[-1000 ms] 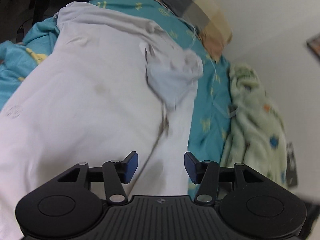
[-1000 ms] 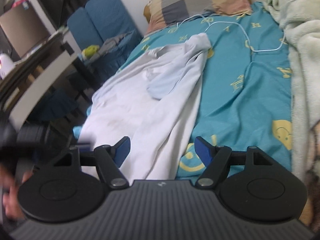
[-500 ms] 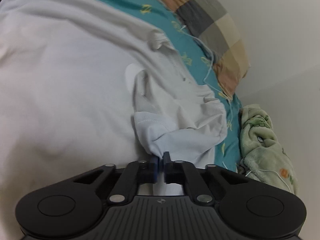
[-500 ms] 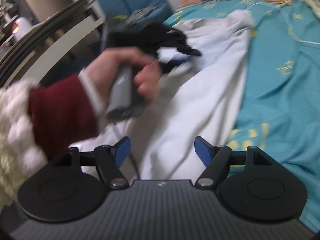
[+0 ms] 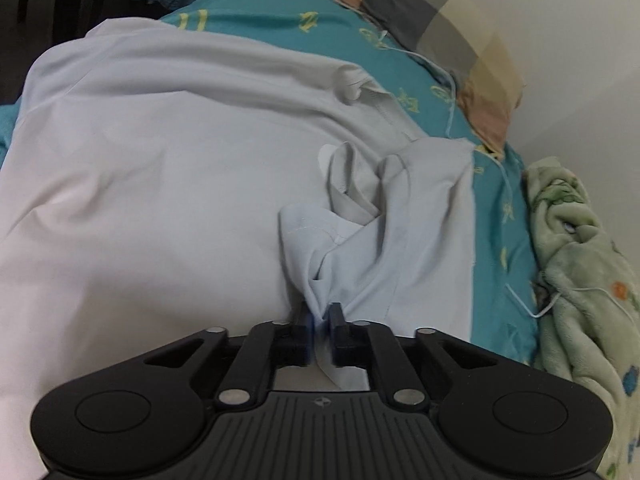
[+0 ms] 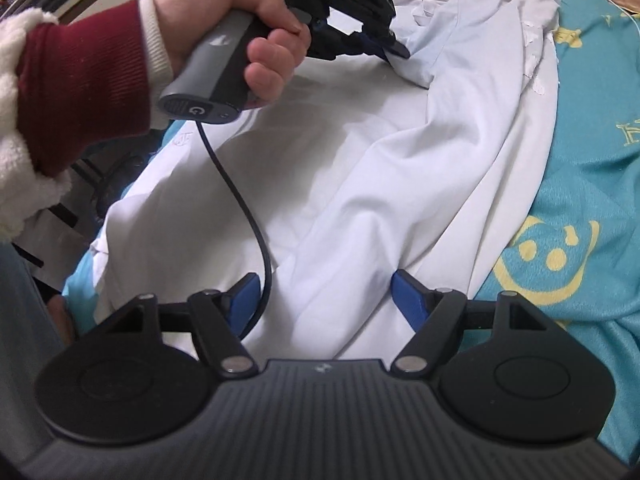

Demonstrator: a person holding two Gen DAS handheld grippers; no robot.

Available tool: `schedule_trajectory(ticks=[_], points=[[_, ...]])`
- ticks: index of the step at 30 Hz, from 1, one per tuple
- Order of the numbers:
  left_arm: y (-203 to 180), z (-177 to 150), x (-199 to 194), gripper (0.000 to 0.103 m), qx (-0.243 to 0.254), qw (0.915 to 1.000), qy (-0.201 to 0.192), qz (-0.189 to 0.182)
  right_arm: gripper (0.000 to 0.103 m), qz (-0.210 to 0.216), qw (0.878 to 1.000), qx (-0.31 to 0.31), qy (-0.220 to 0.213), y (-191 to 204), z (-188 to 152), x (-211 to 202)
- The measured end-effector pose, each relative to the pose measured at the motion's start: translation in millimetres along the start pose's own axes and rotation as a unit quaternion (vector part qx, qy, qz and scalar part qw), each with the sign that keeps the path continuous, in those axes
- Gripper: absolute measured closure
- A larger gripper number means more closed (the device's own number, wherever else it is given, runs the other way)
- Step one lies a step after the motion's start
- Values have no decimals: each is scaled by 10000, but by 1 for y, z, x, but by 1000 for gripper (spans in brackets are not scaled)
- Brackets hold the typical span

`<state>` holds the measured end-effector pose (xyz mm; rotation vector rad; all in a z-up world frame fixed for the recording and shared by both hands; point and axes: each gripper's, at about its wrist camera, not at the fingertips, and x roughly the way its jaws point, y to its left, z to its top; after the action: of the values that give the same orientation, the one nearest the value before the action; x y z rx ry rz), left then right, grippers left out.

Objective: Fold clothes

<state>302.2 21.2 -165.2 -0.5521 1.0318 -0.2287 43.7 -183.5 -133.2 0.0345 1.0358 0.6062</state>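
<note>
Closest in, the right gripper (image 6: 324, 294) hangs with its blue pads spread wide, nothing between them, low over the near hem of the white shirt (image 6: 360, 184); the shirt lies spread along the teal bedsheet (image 6: 580, 168), which carries yellow smiley faces and letter-like marks too warped to read; a dark cable (image 6: 240, 204) drops from the other tool and loops past the left pad. Further up, the left hand (image 6: 240, 24), in a red sleeve with a fleecy white cuff, grips a grey handle whose end cap shows a small white symbol, not legible; the left gripper (image 5: 320, 320) is clamped on a bunched fold of the shirt's pale sleeve (image 5: 340, 248). Beyond that, a checked pillow (image 5: 440, 20) sits at the bed's head; a green fleece blanket (image 5: 580, 260) lies along the wall side.
</note>
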Motion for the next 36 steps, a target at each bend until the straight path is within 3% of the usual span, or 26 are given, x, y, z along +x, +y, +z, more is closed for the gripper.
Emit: schedule_trajectory(ticks=[2,4,7,10,13,15,16,17,22,25,28,31,33,35,36], points=[[-1,5,-8,58,4,9997,-83,-226,28,109,9998,186,-56,-4,-1,-4],[-7,16,-13,52,123,9989,-301,-329,28,294,9982,465,-217,-12,0,-11],[-9,37,3,45,130,9988,-427,-188,28,488,9944,799,-489,-21,0,-19],[-11,58,20,45,136,9984,-552,-46,28,488,9923,929,-659,-23,1,-20],[-13,76,39,53,152,9980,-613,46,28,416,9930,902,-636,-23,3,-17],[-15,84,55,70,183,9982,-576,45,28,430,9933,894,-596,-22,4,-15],[-21,85,58,95,324,9980,-548,-3,28,436,9935,875,-588,-21,4,-16],[-27,86,62,101,466,9975,-520,-52,28,431,9937,850,-583,-22,5,-16],[-62,105,47,102,1198,9892,-822,-208,28,482,9926,959,-566,-28,10,-8],[-64,129,47,102,1278,9845,-1152,327,28,471,9922,1005,-564,-30,12,-4],[-51,143,69,101,1315,9806,-1052,1004,28,441,9931,960,-513,-30,10,0],[-32,145,80,99,1131,9830,-991,1050,28,444,9937,905,-499,-30,9,3],[-19,145,71,93,895,9867,-1016,902,28,457,9935,910,-505,-31,10,4],[-8,145,53,72,785,9885,-1044,764,28,464,9935,905,-516,-32,11,4],[-2,145,43,67,721,9893,-1065,692,28,463,9935,899,-524,-32,11,4]])
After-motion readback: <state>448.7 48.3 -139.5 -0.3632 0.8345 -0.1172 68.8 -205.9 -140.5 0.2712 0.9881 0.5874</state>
